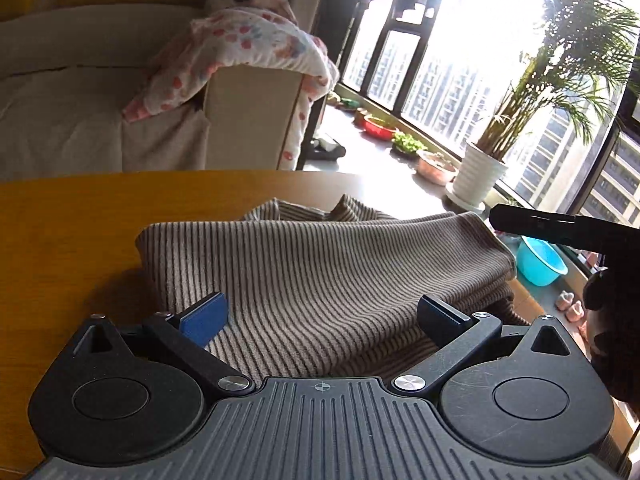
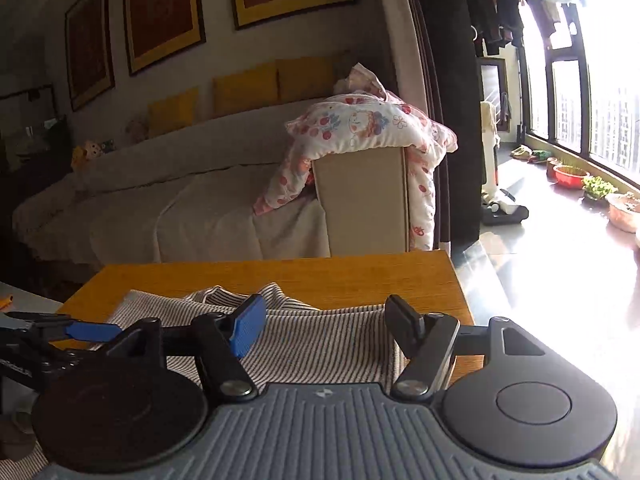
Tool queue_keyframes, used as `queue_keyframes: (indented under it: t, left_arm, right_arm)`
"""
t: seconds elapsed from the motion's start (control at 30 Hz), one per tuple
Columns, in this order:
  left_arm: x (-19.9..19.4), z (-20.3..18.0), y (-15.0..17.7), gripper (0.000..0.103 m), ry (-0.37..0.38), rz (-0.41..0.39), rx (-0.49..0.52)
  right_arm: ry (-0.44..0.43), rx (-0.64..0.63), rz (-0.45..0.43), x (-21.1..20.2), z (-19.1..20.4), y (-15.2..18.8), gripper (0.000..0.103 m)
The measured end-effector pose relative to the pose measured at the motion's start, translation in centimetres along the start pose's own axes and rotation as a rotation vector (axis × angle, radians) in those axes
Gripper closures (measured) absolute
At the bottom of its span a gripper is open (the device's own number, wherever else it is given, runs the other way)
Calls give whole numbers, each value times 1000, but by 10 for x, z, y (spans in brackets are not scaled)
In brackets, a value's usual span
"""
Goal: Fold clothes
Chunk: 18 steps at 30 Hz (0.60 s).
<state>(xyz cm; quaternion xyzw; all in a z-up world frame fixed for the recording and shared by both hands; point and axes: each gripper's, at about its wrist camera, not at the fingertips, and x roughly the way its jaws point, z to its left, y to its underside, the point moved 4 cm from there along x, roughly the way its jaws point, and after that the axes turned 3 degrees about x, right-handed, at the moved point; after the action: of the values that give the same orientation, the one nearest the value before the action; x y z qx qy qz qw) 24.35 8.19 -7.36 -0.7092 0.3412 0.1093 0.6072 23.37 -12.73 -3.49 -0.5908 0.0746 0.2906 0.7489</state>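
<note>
We place this moment between 2 folds. The striped garment (image 1: 320,276) lies on the wooden table (image 1: 60,240), already doubled into a thick pad, with a rounded fold edge along its far side. The collar end pokes out beyond that edge at 12 o'clock.

1. Left claw (image 1: 320,312): spread wide above the near part of the garment, pinching nothing. Cloth shows between its fingers, but the pads stand clear of it.
2. Right claw (image 2: 326,324): also spread, holding nothing. In the right wrist view it sits over the garment's right-hand portion, with the cloth's edge just beside its 3 o'clock finger.

We judge the next move to be a fresh grasp. Each claw must descend onto an edge or corner of the pad, press together on all layers, and carry that edge across. The layers are loose, so a shallow pinch may lift only the top layer.

Limits of view:
- The near hem is hidden under both claw bodies.
- The garment's 9 o'clock end is cut off by the left claw in the right wrist view.
- We cannot tell the number of layers.
- Window glare washes out the 3 o'clock side.
- We cannot confirm sleeve positions.
</note>
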Motion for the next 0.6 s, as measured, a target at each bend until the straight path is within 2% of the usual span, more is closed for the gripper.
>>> queue_keyframes:
  t: [0.07,0.13,0.27,0.3,0.43,0.53,0.6]
  left_arm:
    - [-1,6,-4,0,-6,6,1]
    - [-8,12,-10,0,-19,5,13]
    - [-29,25,-26,0,-43,11,42]
    - [-31,33,-30,0,-30,37,19]
    - [-22,64,-27,3,101,166,-133]
    - [-11,82,-24,6,180,224,-247]
    - [-3,86,-24,10,195,217,-268]
  right_arm:
    - [-19,77,71,17,-4,10,35]
    - [25,112,135,36,-14,27,38]
    - [25,61,133,27,-10,22,38]
    - [20,53,124,21,-10,16,38]
    - [16,38,109,8,-27,-11,38]
    - [-17,82,177,17,-51,-23,38]
    - [-36,126,246,30,-69,-23,37]
